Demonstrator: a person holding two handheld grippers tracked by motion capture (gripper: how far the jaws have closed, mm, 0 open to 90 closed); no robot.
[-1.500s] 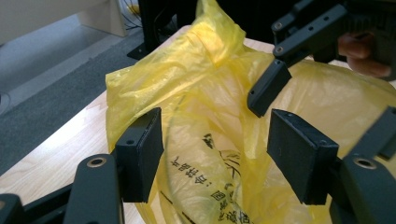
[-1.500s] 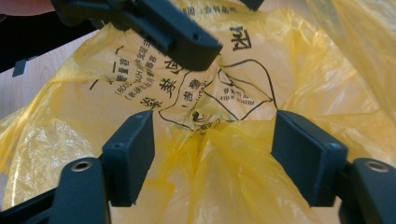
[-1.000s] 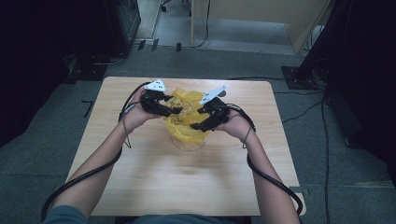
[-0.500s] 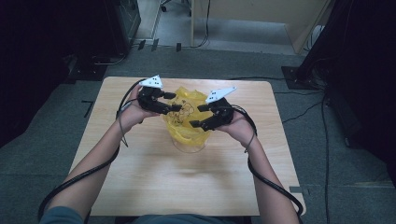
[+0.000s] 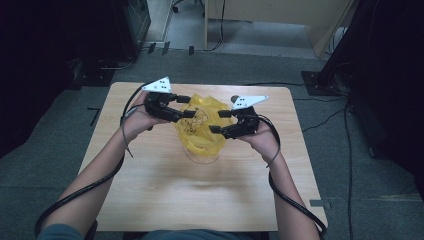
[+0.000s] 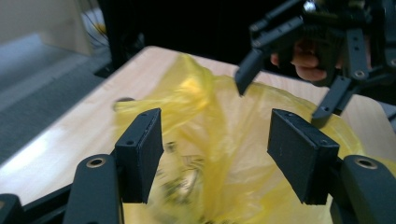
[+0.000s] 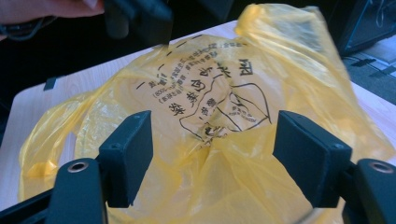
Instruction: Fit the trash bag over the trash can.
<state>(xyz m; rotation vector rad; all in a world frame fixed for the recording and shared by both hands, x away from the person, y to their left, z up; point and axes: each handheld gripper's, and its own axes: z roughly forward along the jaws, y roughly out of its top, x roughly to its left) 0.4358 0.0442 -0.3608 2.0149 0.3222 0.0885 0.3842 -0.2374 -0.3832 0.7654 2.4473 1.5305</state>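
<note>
Left gripper point(image 5: 186, 106): held in the person's left hand at the far left of the bag, jaws pointing right toward the middle of the table; in the left gripper view its own two jaws stand wide apart with nothing between the pads, the yellow film lying just beyond them.
Left gripper pads point(image 6: 140, 158): bare, no plastic pinched.
Right gripper point(image 5: 220, 121): held in the person's right hand at the right of the bag, jaws pointing left toward the other gripper; jaws spread wide in the right gripper view, nothing clamped, the bag just past the pads.
Right gripper pads point(image 7: 128, 156): clear of the film, though close to it.
Grippers together: facing each other across the top of the bag, near but apart.
Yellow plastic bag point(image 5: 200, 125): crumpled and puffed up, near the middle of the table toward its far half; thin, translucent, printed in black with characters and a line drawing point(image 7: 212, 100).
Clear container point(image 5: 202, 156): under the bag, its see-through base showing at the near edge; the bag drapes over and into it.
Table point(image 5: 200, 200): light wood, the near half bare.
Forearms point(image 5: 95, 175): come in from the near edge, cables trailing from both grippers.
</note>
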